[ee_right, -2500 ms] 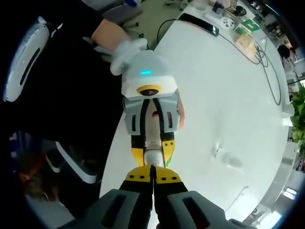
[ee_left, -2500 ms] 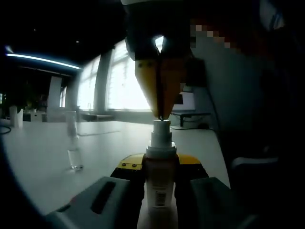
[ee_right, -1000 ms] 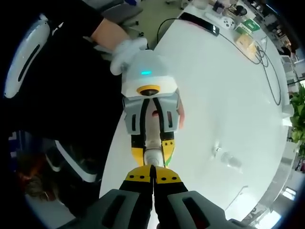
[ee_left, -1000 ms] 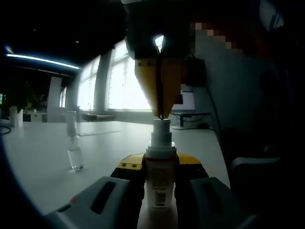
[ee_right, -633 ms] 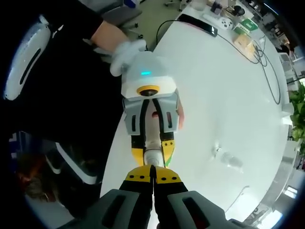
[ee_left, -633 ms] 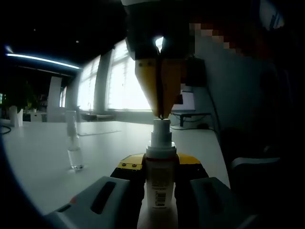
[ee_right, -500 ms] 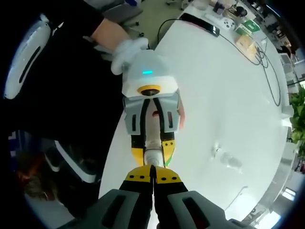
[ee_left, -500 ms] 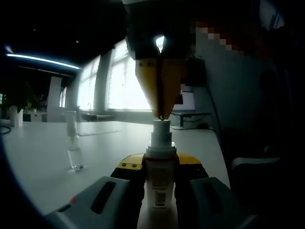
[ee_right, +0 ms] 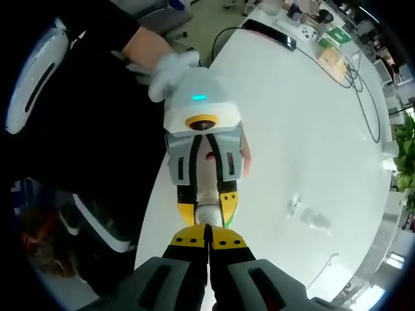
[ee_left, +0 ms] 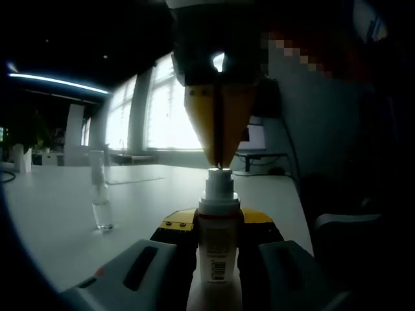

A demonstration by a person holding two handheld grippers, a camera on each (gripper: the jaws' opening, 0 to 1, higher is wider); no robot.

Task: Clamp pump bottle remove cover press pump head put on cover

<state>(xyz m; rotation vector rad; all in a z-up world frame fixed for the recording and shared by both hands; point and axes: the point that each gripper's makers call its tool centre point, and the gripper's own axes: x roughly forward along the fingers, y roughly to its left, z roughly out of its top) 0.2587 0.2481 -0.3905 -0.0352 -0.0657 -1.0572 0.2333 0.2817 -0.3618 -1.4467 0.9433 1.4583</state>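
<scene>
We find the pump bottle [ee_left: 218, 249] at lower centre of the left gripper view, standing upright between the left gripper [ee_left: 218, 223]'s two jaws, which grip its body from either side. Its pump head [ee_left: 219, 184] rises above the yellow jaw tips. The right gripper [ee_left: 219, 162] enters from the top of that frame, its yellow jaws pressed together into a point that touches the top of the pump head.

In the right gripper view the bottle [ee_right: 207, 194] appears end-on at centre, clamped in the left gripper [ee_right: 207, 202], with the right gripper [ee_right: 209, 228] rising from the bottom edge, jaws closed with only a seam between them.

A clear cover [ee_left: 101, 194] stands on the white table [ee_left: 58, 214] at left, well apart from the bottle; it lies at right of centre in the right gripper view [ee_right: 310, 217]. A gloved hand [ee_right: 170, 71] holds the left gripper at upper centre.
</scene>
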